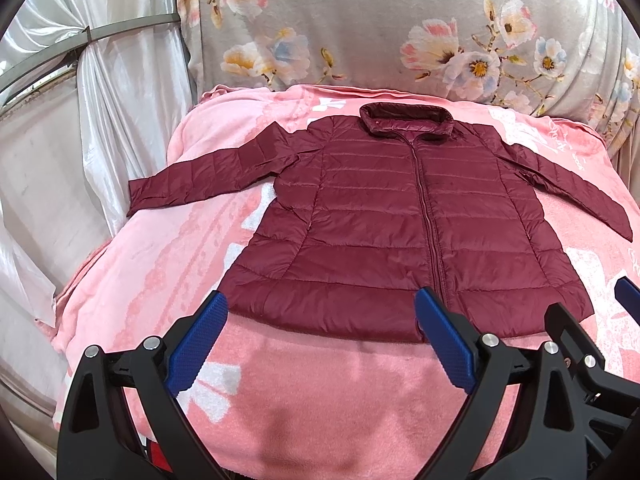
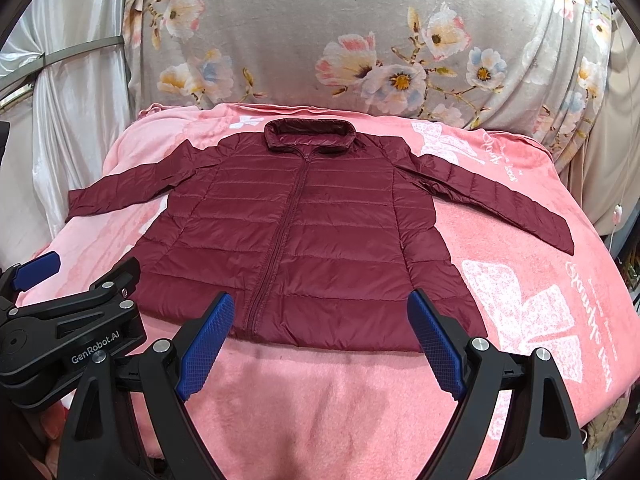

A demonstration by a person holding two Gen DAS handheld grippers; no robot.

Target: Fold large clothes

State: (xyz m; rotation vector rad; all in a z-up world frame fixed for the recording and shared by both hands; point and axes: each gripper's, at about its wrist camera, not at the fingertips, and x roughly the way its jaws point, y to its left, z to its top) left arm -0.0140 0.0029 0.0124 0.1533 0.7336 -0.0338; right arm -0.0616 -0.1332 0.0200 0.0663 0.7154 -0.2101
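We see our left tongs and right tongs both spread wide and empty, hovering just short of the near hem of the maroon puffer jacket — it lies flat, zipped, sleeves out, collar far, on the pink blanket — before a floral cloth.

Jacket lies on blanket; floral cloth behind

Light: bright, even, soft shadows
Glare: sheen on white curtain at 10 o'clock
Edges: fisheye bending, dark corners
Focus: sharp
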